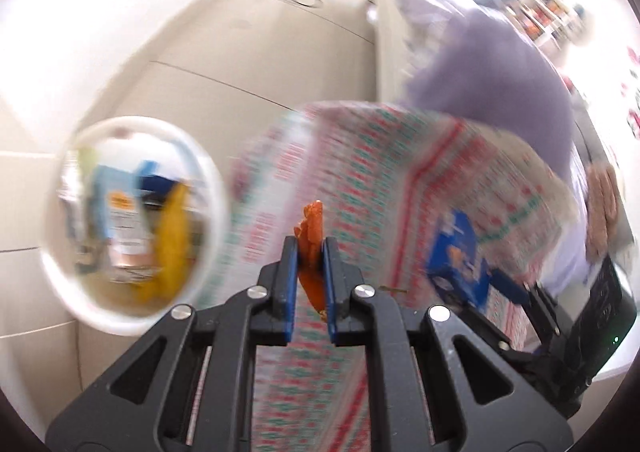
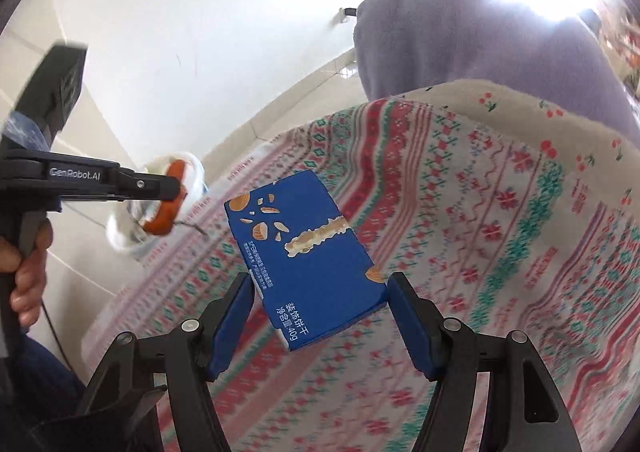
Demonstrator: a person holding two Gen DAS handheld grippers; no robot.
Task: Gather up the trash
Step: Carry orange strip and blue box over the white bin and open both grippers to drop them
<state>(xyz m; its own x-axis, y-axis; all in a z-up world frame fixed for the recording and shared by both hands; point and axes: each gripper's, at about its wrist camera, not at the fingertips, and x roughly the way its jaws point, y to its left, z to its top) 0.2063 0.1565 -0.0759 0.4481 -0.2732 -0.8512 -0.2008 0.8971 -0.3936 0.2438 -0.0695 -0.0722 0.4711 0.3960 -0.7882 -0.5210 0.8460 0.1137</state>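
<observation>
In the left wrist view, at far left, a round white bin (image 1: 132, 223) stands on pale glossy floor tiles (image 1: 248, 63). Its smooth rim rings a jumble of wrappers, among them a limp yellow one and pale blue printed paper, all blurred. Right of the bin, the left tool (image 1: 311, 252) is clenched on a piece of orange peel (image 1: 312, 248), a thin, curled, ragged strip pinched upright between the flat blue pads (image 1: 289, 276), its tip sticking up past the fingertips. Under and beyond it spreads a worktop covered by a cloth (image 1: 380, 155) with woven-looking bands of red, green and pink motifs on cream; motion blur smears the pattern. Further right, a blue box (image 1: 456, 256) is visible over that cloth, and behind the worktop's far edge rises a soft, fuzzy lavender fabric shape (image 1: 492, 67).

In the right wrist view, at left, the person's left hand (image 2: 28, 264) grips the matte black handle of the left tool, whose tip holds the orange peel (image 2: 168, 207) in front of the white bin (image 2: 156, 203), which is draped with crinkly clear film. At centre, the right tool (image 2: 320, 288) grasps a flat, rectangular cardboard biscuit box (image 2: 304, 248), glossy deep blue with printed nuts and a biscuit stick, white lettering near its lower end. Its blue pads (image 2: 236, 316) press the box's two long edges near the lower end, holding it tilted above the patterned cloth (image 2: 480, 232). The lavender fabric (image 2: 460, 39) bulges at upper right.
</observation>
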